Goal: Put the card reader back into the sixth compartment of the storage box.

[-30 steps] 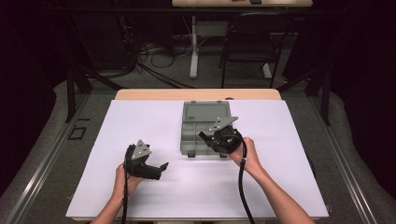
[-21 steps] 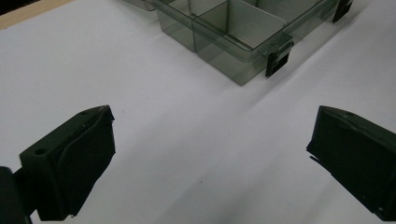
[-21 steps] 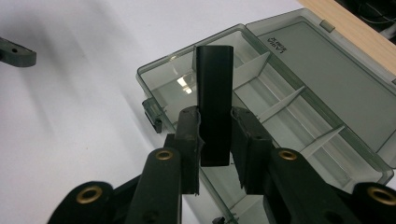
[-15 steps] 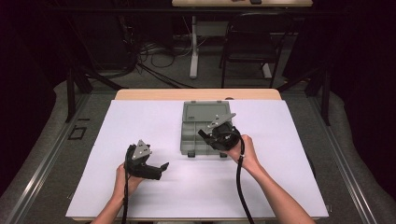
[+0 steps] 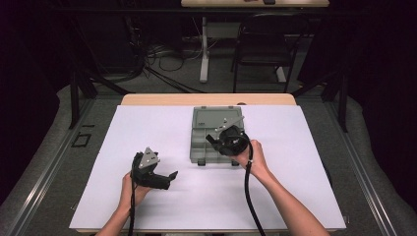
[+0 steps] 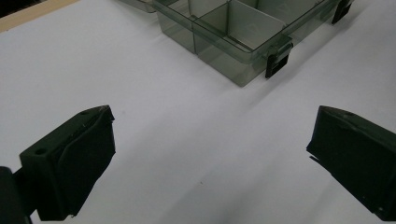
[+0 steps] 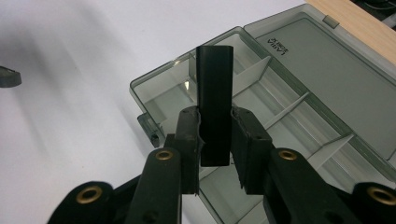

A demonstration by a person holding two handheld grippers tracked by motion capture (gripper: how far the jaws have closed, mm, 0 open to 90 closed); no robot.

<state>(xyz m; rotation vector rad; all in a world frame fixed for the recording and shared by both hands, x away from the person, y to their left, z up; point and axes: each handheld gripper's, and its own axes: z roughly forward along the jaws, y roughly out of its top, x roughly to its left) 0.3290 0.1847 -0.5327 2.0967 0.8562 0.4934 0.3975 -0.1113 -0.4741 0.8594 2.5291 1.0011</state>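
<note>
The right gripper (image 7: 215, 140) is clamping a black block (image 7: 214, 100) over the open box (image 5: 215, 141), not yet placed; the left gripper (image 6: 210, 154) is gaping wide, empty, near the desk's front edge.

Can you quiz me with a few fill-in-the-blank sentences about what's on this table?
1. The right hand-held gripper is shut on a black ____.
2. The block hangs over the clear box, whose lid is ____.
3. The left hand-held gripper has its jaws ____, with nothing between them.
4. The box's compartments look ____.

Missing words: block; open; open; empty
</note>
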